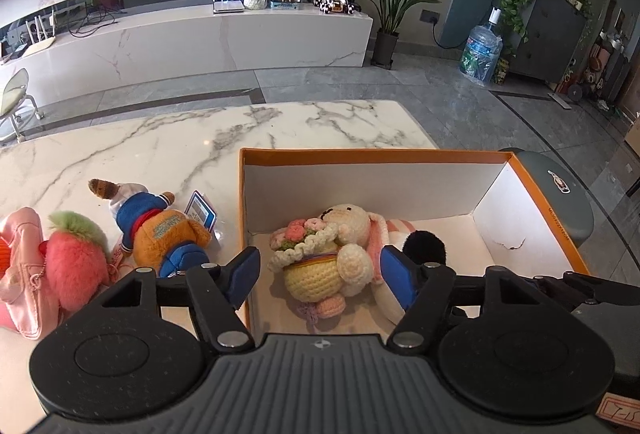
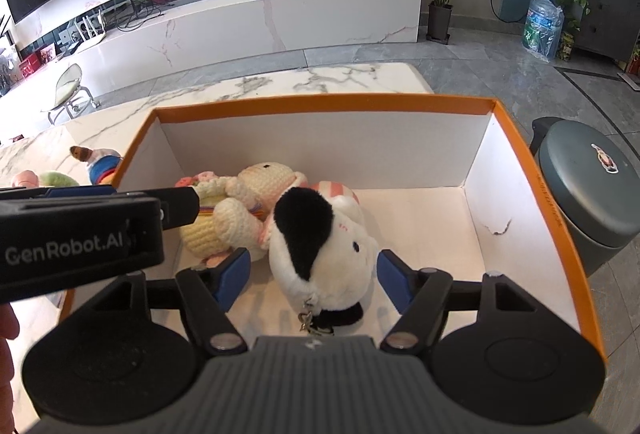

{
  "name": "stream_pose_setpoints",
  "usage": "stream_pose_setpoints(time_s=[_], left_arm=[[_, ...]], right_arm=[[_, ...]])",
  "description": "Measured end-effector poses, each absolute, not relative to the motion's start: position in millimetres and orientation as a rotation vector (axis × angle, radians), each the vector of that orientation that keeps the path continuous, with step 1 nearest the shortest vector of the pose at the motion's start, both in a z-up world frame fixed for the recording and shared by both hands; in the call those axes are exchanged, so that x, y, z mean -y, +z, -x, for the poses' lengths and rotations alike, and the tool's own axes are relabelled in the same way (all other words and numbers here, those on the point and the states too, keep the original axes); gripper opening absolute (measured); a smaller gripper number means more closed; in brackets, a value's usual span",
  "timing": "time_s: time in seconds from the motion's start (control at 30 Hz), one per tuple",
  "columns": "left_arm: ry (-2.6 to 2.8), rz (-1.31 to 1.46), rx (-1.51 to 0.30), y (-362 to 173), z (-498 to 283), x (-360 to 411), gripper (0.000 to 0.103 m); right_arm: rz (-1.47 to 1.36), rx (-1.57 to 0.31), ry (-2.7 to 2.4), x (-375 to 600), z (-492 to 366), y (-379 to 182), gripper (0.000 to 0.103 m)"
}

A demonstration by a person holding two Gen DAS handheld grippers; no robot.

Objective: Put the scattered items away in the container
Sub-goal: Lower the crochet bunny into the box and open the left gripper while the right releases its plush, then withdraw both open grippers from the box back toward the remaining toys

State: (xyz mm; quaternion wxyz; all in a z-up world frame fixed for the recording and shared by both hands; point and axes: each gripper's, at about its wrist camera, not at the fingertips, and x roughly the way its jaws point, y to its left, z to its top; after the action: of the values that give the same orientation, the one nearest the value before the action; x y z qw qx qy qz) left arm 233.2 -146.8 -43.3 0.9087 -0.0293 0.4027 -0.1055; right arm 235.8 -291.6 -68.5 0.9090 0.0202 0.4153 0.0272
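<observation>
Both tongs, left (image 1: pixel 320 270) and right (image 2: pixel 314 276), are being held open and empty over the box (image 2: pixel 320 102), where the bunny (image 1: pixel 332 254) and dog (image 2: pixel 320 242) are lying. The bear (image 1: pixel 168 234) and strawberry (image 1: pixel 76 262), lying by the table's (image 1: pixel 160 146) near edge left of the box, are judged next to be gripped.

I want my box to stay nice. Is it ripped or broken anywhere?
Yes, a little. The box's right inner wall has a small dark tear, a jagged crack in the white lining, low down near the floor of the box. The rest of the walls and the orange rim look whole.
</observation>
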Motion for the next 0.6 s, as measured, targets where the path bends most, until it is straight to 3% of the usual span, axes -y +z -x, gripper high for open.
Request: stream_pose_setpoints(time_s=[0.6], left_arm=[[-0.169,0.024,-0.762,-6,-156,115,0.079]], right_arm=[[-0.065,-0.767,0.025,262,-160,-27,0.072]])
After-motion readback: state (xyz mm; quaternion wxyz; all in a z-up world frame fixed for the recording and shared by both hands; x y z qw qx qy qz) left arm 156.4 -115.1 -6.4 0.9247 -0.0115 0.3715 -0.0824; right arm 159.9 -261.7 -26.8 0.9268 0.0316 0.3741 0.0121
